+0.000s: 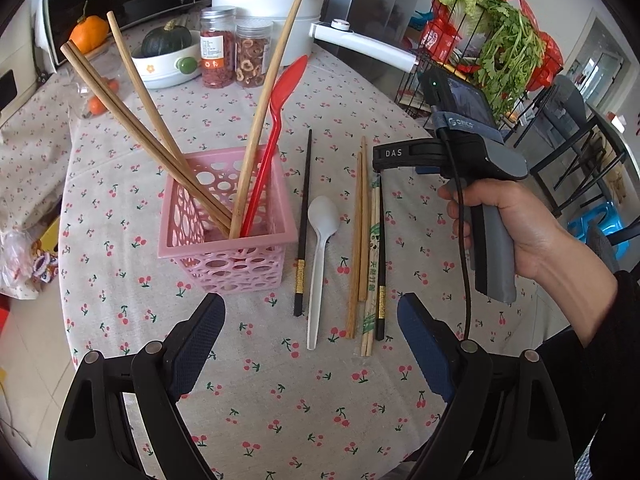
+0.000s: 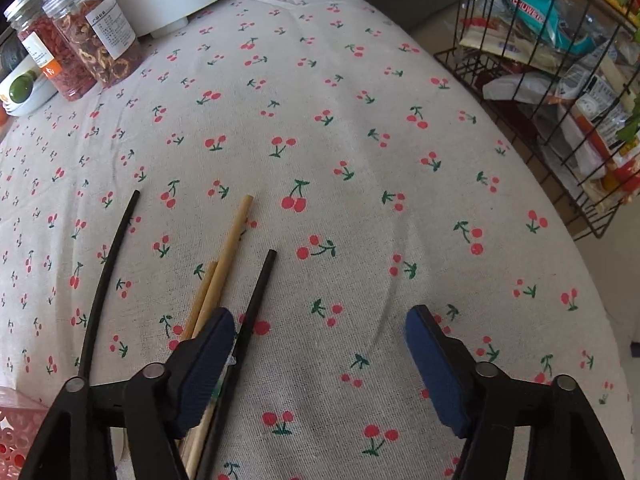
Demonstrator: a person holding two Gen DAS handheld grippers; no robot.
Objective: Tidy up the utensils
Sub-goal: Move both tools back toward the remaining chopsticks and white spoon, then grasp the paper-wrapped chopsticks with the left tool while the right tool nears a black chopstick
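Presently, item by item:

Holder: pink basket [image 1: 224, 216] on the cherry-print tablecloth [image 1: 248, 400], already keeping four wooden chopsticks [image 1: 160, 148] and a red spoon [image 1: 276, 128], all leaning upright.

Loose stock: just right of the basket, lying flat in a row, a black chopstick [image 1: 303, 220], a white spoon [image 1: 320, 248], then a bundle of wooden and paper-wrapped chopsticks [image 1: 362, 240] with a second black chopstick [image 2: 256, 300] at its right edge.

Right gripper [image 2: 320, 356]: low over that bundle, jaws apart with nothing between them; its left pad sits on top of the sticks, the black one just inside.

Left gripper [image 1: 312, 340]: jaws wide, empty, above the near ends of the row.

Step in hand: lining up on the next chopstick.

Next move: probably shift left so the jaws straddle one stick, close, then carry to basket.

Backdrop: two spice jars [image 1: 236, 52], white pot [image 1: 264, 4].
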